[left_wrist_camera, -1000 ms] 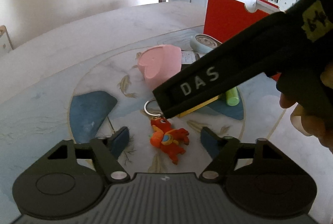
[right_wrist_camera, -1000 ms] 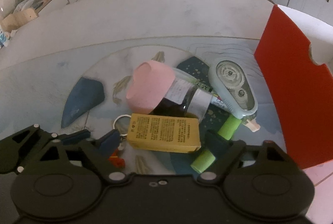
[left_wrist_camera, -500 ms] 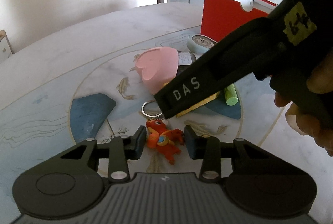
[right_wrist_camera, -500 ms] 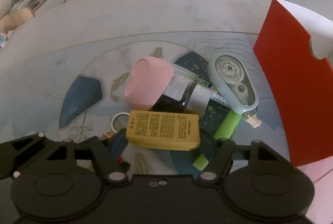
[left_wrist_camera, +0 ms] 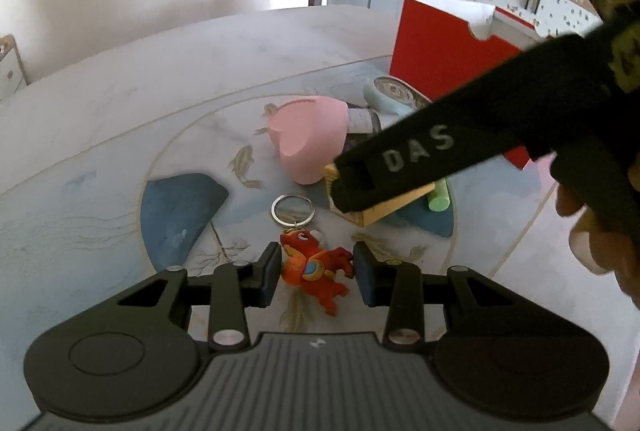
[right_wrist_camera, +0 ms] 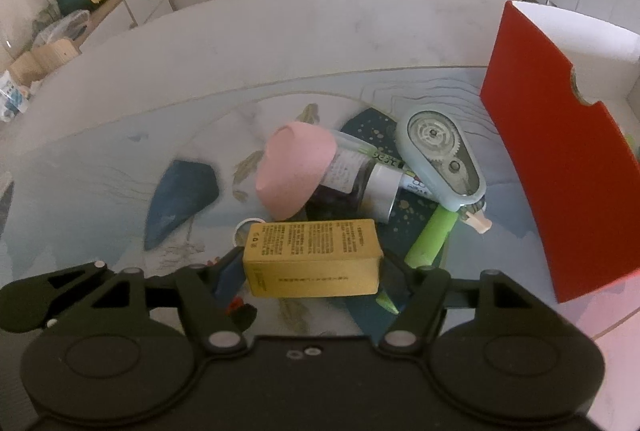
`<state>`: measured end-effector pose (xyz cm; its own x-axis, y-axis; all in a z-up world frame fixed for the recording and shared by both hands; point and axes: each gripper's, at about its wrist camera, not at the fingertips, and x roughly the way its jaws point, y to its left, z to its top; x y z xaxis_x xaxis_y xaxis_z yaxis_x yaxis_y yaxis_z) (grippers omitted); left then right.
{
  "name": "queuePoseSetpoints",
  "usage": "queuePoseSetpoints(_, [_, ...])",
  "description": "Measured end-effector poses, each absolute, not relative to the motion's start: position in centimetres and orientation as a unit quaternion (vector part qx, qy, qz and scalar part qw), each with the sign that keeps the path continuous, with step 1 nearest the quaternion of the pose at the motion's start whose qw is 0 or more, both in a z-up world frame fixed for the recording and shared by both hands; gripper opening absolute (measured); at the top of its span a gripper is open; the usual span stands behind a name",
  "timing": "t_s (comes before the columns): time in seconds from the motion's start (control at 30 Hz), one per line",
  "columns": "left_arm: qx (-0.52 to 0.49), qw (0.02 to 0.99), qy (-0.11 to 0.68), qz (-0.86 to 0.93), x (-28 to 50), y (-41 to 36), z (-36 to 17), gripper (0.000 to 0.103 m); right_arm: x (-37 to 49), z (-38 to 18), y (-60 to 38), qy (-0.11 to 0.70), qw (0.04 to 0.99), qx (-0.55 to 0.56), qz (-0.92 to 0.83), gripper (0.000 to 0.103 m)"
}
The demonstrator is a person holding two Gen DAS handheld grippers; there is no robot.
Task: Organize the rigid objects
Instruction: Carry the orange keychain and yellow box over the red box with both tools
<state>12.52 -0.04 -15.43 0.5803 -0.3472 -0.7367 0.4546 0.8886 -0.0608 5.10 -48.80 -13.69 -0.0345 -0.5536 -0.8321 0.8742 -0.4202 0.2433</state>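
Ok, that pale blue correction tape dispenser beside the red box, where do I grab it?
Take the correction tape dispenser across its two long edges, near the wide round end, coming from above. It lies flat on its broad face, partly over the green marker, so those edges are exposed; the tapered tip would probably slip.

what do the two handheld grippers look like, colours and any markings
Both are matte black plastic. The left gripper has dark blue pads, silver pivot screws, round hubs and a ribbed grey body. The right gripper carries white "DAS" lettering and a yellow label; its own view shows the same hubs and screws.
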Motion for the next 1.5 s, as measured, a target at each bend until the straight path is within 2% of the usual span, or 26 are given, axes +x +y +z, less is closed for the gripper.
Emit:
queuePoseSetpoints(0.83, [0.02,0.902,0.369,-0.223,12.5,-0.7,-6.7,0.038,0.2,-5.3,-40.8,0.107,0.541,0.421,-0.72,0.07])
queuePoseSetpoints(1.5, [0.038,0.908,0.324,-0.261,14.7,-12.0,-0.6,0.038,-12.8,-3.4,-34.6,0.093,0.514,0.375,-0.766,0.07])
